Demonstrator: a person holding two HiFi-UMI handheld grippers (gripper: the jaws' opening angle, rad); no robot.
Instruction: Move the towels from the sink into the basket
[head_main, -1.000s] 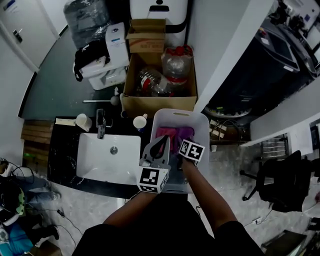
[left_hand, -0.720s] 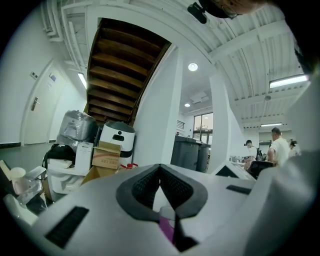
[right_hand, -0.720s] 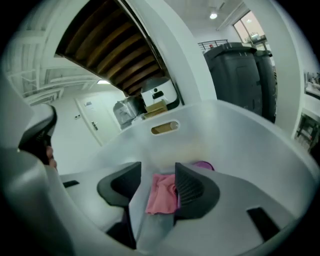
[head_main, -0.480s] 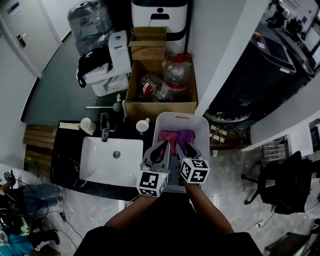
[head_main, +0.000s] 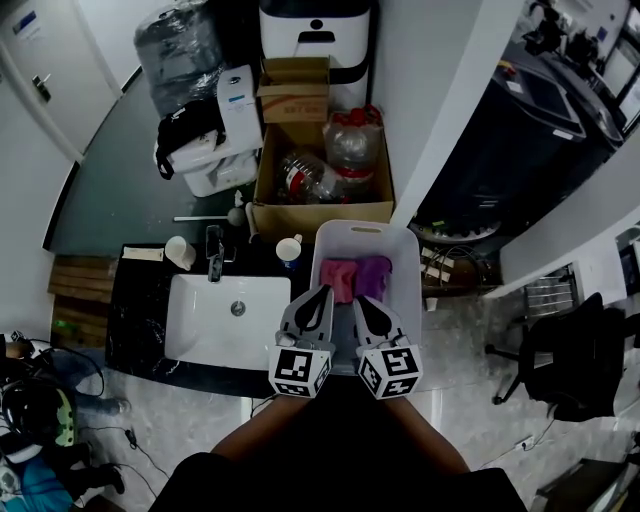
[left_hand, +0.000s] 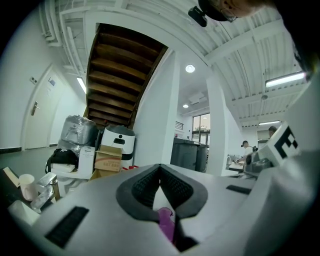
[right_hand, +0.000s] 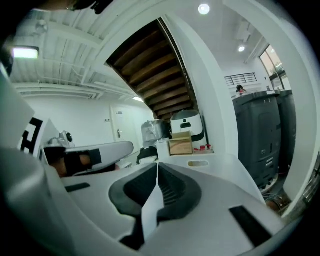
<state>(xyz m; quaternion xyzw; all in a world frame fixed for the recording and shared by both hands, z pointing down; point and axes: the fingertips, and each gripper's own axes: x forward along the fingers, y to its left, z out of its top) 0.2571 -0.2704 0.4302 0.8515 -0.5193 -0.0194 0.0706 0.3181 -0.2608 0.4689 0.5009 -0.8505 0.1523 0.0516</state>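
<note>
A white basket (head_main: 402, 262) stands to the right of the white sink (head_main: 215, 325). A pink towel (head_main: 338, 278) and a purple towel (head_main: 373, 272) lie in the basket. The sink basin shows no towel. Both grippers hover side by side over the basket's near end, pointing level. My left gripper (head_main: 322, 292) (left_hand: 160, 166) is shut, its tips touching; a purple sliver (left_hand: 166, 225) shows through the gap behind its pads. My right gripper (head_main: 360, 300) (right_hand: 157, 164) has just been closing and is now shut, with nothing between its jaws.
A faucet (head_main: 214, 248) and two cups (head_main: 181, 251) (head_main: 290, 247) stand on the black counter behind the sink. A cardboard box of plastic bottles (head_main: 320, 165) sits beyond the basket. A white wall runs at the right, with an office chair (head_main: 565, 360) past it.
My right gripper has risen out of the basket and drawn back toward me, closing its jaws empty; the towels stay in the basket. The left gripper shifted slightly to stand beside it.
</note>
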